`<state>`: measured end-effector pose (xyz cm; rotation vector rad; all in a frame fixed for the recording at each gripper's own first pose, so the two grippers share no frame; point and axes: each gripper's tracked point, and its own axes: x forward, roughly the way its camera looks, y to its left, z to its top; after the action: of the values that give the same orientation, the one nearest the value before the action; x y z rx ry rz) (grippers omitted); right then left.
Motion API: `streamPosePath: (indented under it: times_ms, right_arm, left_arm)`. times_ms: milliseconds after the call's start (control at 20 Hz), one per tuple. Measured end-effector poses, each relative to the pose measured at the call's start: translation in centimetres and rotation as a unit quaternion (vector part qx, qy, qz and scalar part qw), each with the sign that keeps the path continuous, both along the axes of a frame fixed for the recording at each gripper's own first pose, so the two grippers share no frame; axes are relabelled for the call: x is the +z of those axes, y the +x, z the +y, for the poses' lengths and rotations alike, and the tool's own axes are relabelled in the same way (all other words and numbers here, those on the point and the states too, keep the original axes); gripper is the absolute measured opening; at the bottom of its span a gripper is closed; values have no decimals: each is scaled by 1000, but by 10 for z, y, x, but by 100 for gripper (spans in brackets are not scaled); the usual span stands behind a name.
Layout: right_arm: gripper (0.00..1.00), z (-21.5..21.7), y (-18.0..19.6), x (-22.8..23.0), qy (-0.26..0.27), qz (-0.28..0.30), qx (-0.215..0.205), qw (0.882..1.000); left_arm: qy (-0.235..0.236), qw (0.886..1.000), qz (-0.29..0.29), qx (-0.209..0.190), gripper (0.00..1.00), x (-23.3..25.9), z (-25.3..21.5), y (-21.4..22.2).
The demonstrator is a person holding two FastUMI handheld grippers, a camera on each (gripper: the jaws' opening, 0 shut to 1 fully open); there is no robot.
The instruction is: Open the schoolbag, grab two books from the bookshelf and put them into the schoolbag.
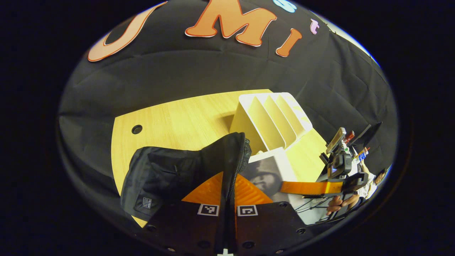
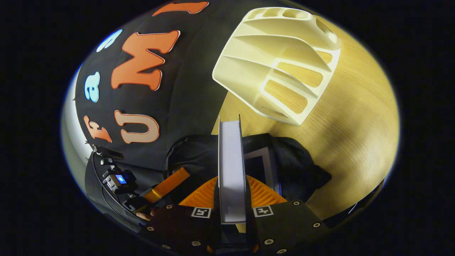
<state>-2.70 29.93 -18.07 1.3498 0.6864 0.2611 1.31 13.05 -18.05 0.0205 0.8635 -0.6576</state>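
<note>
Right gripper point(image 2: 231, 204), jaws clenched on a stiff, weighty book point(image 2: 231, 167) by its edge, at 6 o'clock over the schoolbag point(image 2: 291, 163). Left gripper point(image 1: 227, 199) pinched the bag's limp zipped rim; bookshelf point(image 2: 284, 60) at 12 o'clock on the tabletop point(image 2: 355, 142).

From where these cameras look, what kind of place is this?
Probably a staged demonstration booth, not a home: black cloth walls surround one wooden table holding a white slotted bookshelf and a black schoolbag.

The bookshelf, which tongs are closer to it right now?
Right, probably. The right tongs hold a book just short of the bookshelf; the left tongs grip the schoolbag farther back.
</note>
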Motion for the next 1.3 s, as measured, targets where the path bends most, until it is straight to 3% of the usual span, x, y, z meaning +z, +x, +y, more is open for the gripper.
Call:
streamPosePath:
  times_ms: [500,850,950,1100,1300]
  right_arm:
    - [29,56,22,-13,4,-21,0,1000]
    - [38,89,7,-19,-10,11,93,996]
    - [44,85,-2,-10,-24,-2,114,993]
    - [72,71,-14,-22,-91,-12,151,984]
    - [94,20,-16,-5,-131,-46,152,979]
  left_arm:
    - [11,1000,-9,-16,5,6,-13,-10]
    - [12,1000,-12,-10,5,7,-15,-14]
    - [7,1000,-13,1,5,7,-13,-12]
    - [15,1000,-19,19,5,5,-9,-10]
    - [31,998,-24,51,7,0,-7,-14]
